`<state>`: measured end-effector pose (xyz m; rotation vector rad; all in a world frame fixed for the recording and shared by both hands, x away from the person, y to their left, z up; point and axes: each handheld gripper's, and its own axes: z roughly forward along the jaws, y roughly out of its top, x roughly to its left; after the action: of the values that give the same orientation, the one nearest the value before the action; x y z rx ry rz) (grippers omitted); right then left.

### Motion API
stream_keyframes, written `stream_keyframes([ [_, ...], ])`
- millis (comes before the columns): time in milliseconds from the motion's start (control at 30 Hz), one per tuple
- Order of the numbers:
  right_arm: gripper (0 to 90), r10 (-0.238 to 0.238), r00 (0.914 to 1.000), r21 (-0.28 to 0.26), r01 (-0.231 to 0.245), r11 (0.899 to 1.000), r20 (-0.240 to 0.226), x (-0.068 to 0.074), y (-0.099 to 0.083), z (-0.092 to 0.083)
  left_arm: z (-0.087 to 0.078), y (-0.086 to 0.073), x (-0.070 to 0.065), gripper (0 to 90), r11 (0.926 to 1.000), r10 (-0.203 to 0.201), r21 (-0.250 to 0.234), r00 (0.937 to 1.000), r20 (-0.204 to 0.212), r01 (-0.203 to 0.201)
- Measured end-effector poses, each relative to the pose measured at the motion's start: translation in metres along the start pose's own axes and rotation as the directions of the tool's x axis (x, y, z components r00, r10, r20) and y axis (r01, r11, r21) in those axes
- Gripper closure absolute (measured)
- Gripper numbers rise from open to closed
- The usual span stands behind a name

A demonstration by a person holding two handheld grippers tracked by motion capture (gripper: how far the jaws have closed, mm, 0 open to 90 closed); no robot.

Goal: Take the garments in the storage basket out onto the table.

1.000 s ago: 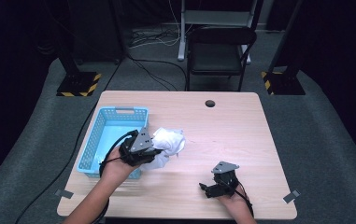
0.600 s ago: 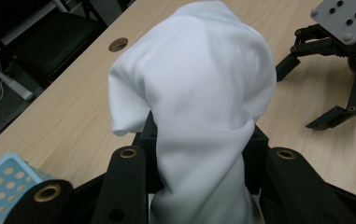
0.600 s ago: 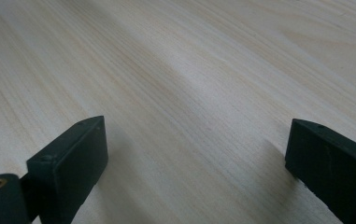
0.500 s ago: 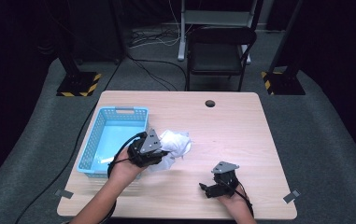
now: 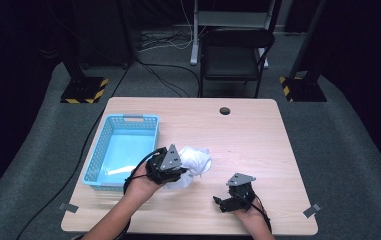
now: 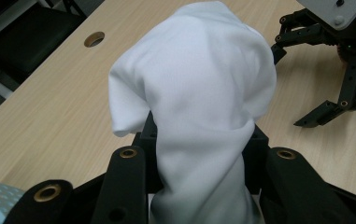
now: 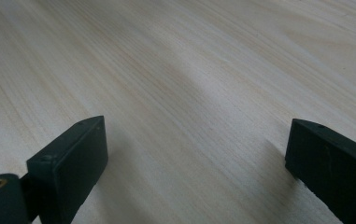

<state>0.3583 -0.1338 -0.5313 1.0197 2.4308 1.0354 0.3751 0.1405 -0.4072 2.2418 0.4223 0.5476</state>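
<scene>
And here's the left hand-held gripper (image 5: pixel 178 172), jaws clamped tight on a white cloth (image 5: pixel 194 161)! From the high view, the cloth sits bunched up in a soft crumpled heap on the table (image 5: pixel 258 135), just right of the blue basket (image 5: pixel 120 150), near the table's front-middle. The left gripper view gives the close look: the cloth (image 6: pixel 199 107) rises out from between the black jaws like a plump mushroom, pinched narrow at the grip and billowing wide above. It's plain white, smooth-woven, no print, with gentle folds running down toward the pinch and one loose flap curling out at its left side. The fabric drapes over itself in a rounded dome, shaded grey where it squeezes into the jaws.

Over on the other side, the right hand-held gripper (image 5: pixel 230 200) rests low over the table near the front edge, well apart from the cloth. Its own view shows the jaws spread wide, bare pale wood grain (image 7: pixel 189 93) between them, nothing gripped. The basket's light blue floor shows, its lattice walls upright.
</scene>
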Motion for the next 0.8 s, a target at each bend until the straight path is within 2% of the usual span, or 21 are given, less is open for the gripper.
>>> stream_keyframes([
  [800, 5.3, -0.001, 1.0, 0.0, 0.001, 1.0, -0.002, 0.0, 0.0, 0.0, 0.024, -0.009, -0.009, 63.7, 0.9986, 0.013, 0.05, 0.9997, 0.022, -0.015],
])
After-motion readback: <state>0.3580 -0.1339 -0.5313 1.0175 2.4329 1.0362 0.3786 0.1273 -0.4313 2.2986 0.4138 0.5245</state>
